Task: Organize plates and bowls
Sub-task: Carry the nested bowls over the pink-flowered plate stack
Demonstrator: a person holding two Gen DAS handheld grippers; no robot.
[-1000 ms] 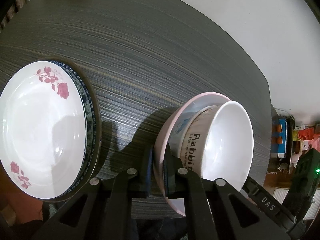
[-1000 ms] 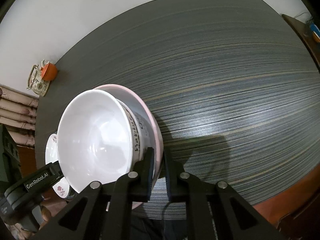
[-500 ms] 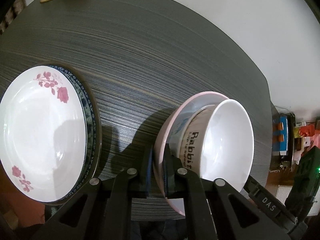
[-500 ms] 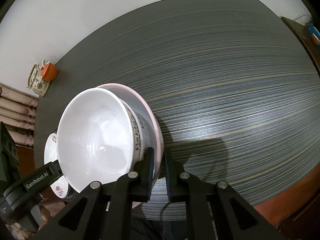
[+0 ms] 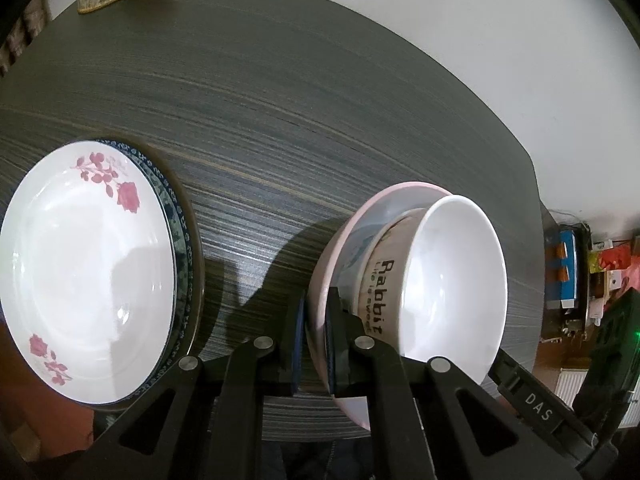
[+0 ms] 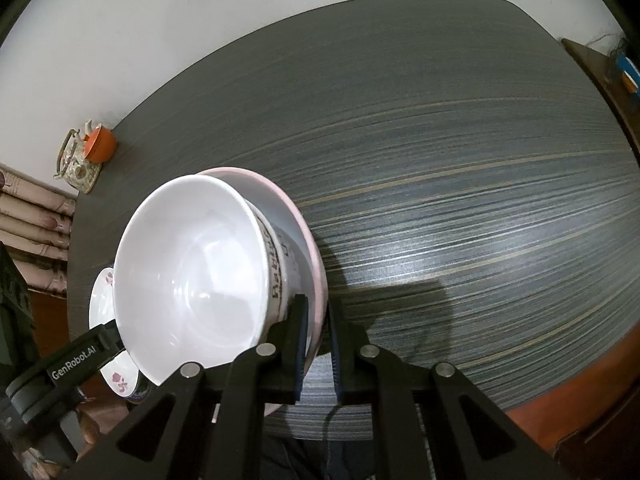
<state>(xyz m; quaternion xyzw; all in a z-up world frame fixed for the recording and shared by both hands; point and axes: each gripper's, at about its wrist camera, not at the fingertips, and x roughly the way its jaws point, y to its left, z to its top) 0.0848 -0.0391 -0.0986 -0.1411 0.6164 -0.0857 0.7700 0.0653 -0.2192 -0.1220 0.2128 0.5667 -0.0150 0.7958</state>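
- A white bowl (image 5: 452, 288) with "Rabbit" lettered on its side sits inside a pink plate (image 5: 352, 224); the pair is tilted on edge over the near part of the dark desk (image 5: 300, 100).
- The left gripper (image 5: 316, 340) has its jaws closed on the plate's rim, one pad on each face.
- The right gripper (image 6: 318, 340) has its jaws closed on the same plate's rim at its other side; in its view the bowl (image 6: 192, 276) fills the left, with the pink plate (image 6: 308, 240) behind it.
- Whether the plate's lower edge touches the desk cannot be told.
- To the left, well apart from the held pair, a white plate (image 5: 84, 272) with red flowers lies on a blue-rimmed plate (image 5: 184, 240), near the desk's near edge.
- At the far left corner of the desk stand a flowered teapot (image 6: 76, 160) and, touching it, an orange cup (image 6: 100, 144).
- A white wall (image 6: 200, 8) rises behind the desk.
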